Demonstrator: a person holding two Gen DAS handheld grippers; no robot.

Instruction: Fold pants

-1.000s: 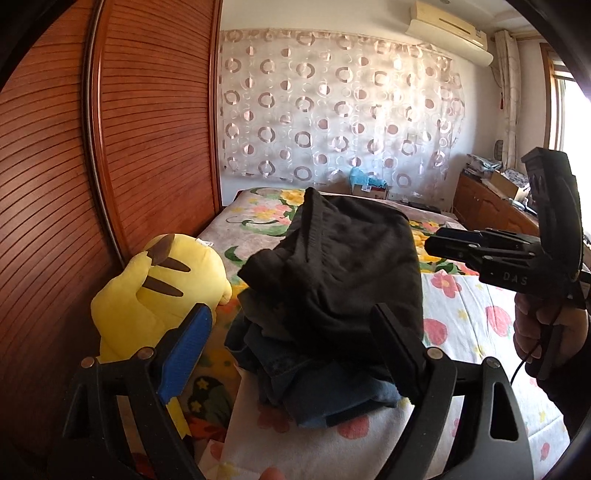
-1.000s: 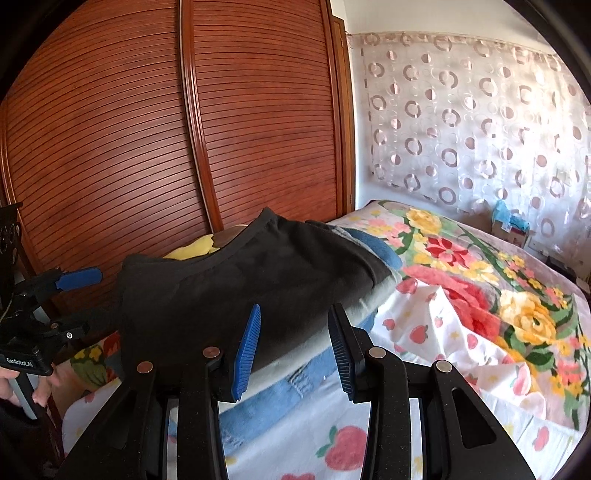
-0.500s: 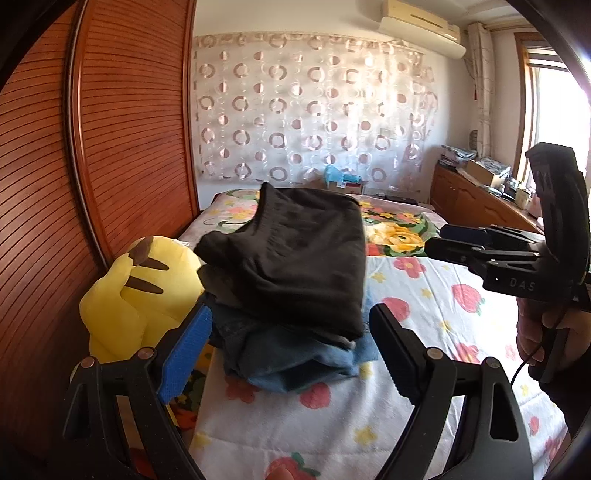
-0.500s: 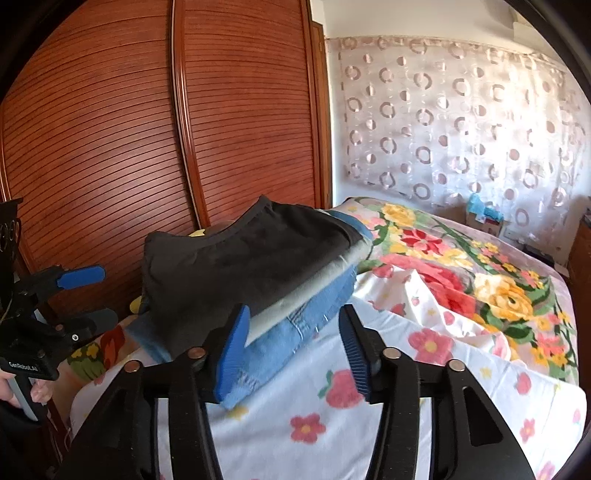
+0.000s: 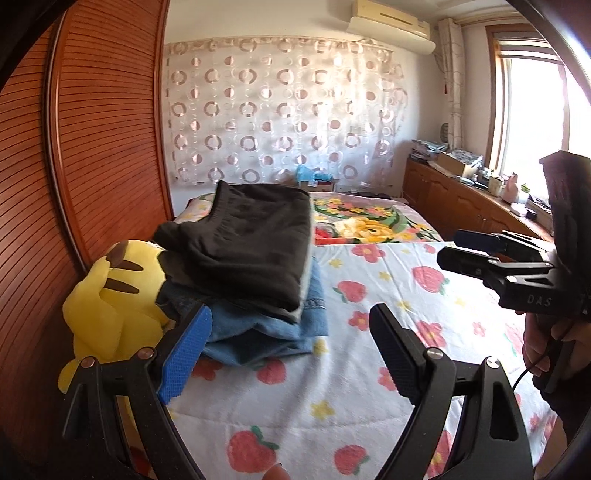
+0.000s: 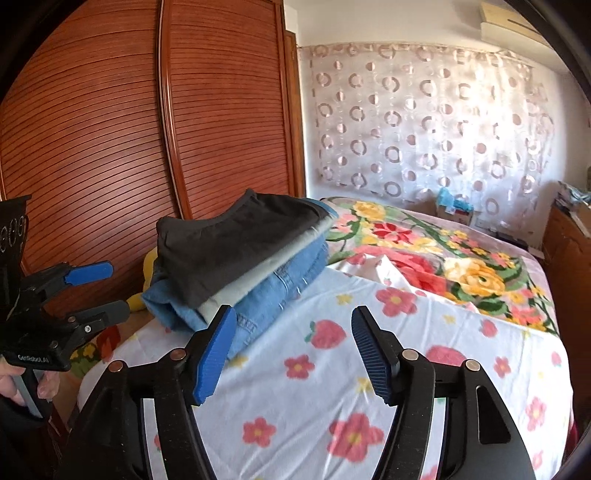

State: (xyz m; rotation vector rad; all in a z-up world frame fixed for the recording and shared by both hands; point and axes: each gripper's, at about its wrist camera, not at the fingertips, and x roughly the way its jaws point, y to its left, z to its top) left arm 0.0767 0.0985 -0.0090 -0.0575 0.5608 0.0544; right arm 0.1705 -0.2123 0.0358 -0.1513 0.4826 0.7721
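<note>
- A stack of folded garments sits on the bed (image 5: pixel 369 387) near its wardrobe-side edge: folded black pants (image 5: pixel 251 243) on top, a pale grey layer (image 6: pixel 258 277) under them, and folded blue jeans (image 5: pixel 266 332) at the bottom.
- The black pants lie flat with the waistband end towards the wardrobe (image 5: pixel 92 147); their edges overhang the jeans slightly on the near side.
- The left gripper (image 5: pixel 291 343) hovers in front of the stack with its jaws spread wide and nothing between them; its blue pad (image 5: pixel 188 350) is near the jeans' lower corner but not touching.
- The right gripper (image 6: pixel 295 350) is clear of the stack, above the strawberry-and-flower sheet (image 6: pixel 332 387); its jaws are opening and hold nothing.
- In the left wrist view the right gripper appears at the right edge, held by a hand (image 5: pixel 554 343) with a cable trailing below.
- In the right wrist view the left gripper shows at the left edge, gripped by a hand (image 6: pixel 22 380).
- A yellow plush toy (image 5: pixel 110 302) lies between the stack and the wardrobe, touching the jeans.
- Beyond the sheet lies a floral blanket (image 6: pixel 424 251); a curtain with ring patterns (image 5: pixel 280 110) hangs on the far wall, with an air conditioner (image 5: pixel 391 22) above.
</note>
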